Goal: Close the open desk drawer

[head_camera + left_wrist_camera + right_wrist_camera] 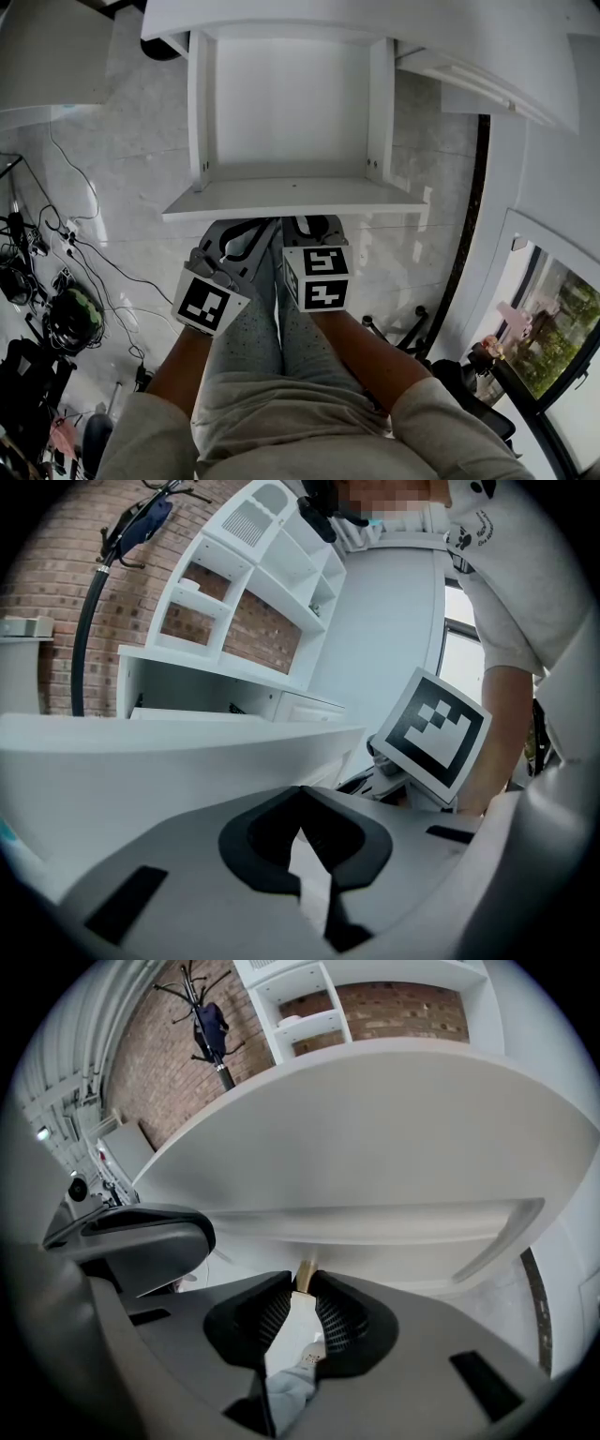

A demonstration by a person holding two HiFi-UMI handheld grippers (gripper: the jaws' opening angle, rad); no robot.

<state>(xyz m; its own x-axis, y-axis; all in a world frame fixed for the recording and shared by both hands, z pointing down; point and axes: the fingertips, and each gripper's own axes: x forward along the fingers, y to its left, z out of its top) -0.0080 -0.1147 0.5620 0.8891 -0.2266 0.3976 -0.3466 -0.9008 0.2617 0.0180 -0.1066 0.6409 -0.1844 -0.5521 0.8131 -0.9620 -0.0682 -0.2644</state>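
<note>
The drawer is standing pulled well out from under the front edge of the white bench, its bare white bottom facing up at the head view and its front panel lying nearest the person. Both arms are reaching forward over the person's knees, and the two tools are sitting side by side just below the middle of that front panel.

The left hand-held gripper is pointing up at the panel's lower edge. In its own view, the left hand-held gripper is showing its dark pads drawn in narrow, with the tips meeting and nothing caught between them. The panel is filling the left of that view, and the other tool's marker cube is sitting to the right.

The right hand-held gripper is resting just beside it, under the panel's centre. In its own view, the right hand-held gripper is holding its ribbed pads narrow, and a small brass-coloured piece is sitting right between the tips, which seem to be pressing on it from both sides. The underside of the drawer is spreading across that view above the jaws.

Grey marbled floor is showing beneath the drawer, with cables trailing along its left edge.
</note>
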